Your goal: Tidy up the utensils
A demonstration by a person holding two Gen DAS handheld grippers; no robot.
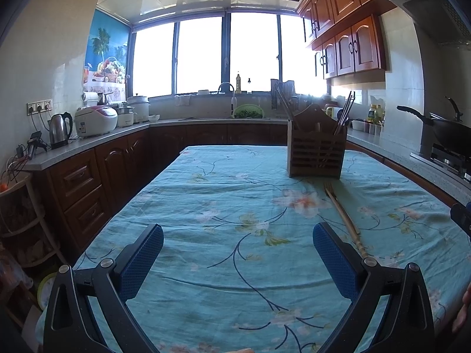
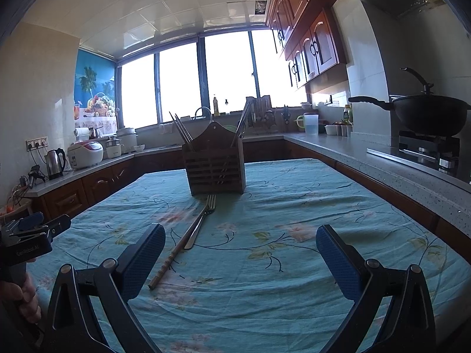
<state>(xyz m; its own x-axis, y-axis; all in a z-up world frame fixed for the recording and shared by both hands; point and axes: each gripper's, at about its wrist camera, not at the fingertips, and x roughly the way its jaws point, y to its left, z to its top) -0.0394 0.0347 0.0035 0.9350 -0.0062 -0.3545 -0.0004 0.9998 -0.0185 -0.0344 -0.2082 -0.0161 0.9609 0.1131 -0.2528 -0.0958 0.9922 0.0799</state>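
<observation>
Utensils: fork (image 2: 203, 220) and bamboo stick (image 2: 173, 257) are lying crossed on the desk (image 2: 294, 264), just before the holder (image 2: 215, 164) (chopsticks already standing inside). Left tongs (image 1: 238, 261) and right tongs (image 2: 240, 261) are hovering spread and empty, presumably readying a pick.

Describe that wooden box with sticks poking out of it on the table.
The utensil holder is a dark brown, wood-looking caddy with a slatted front and a taller arched back panel. It stands upright on the floral blue tablecloth. Chopsticks lean out at both ends. A fork lies just before its base.
</observation>
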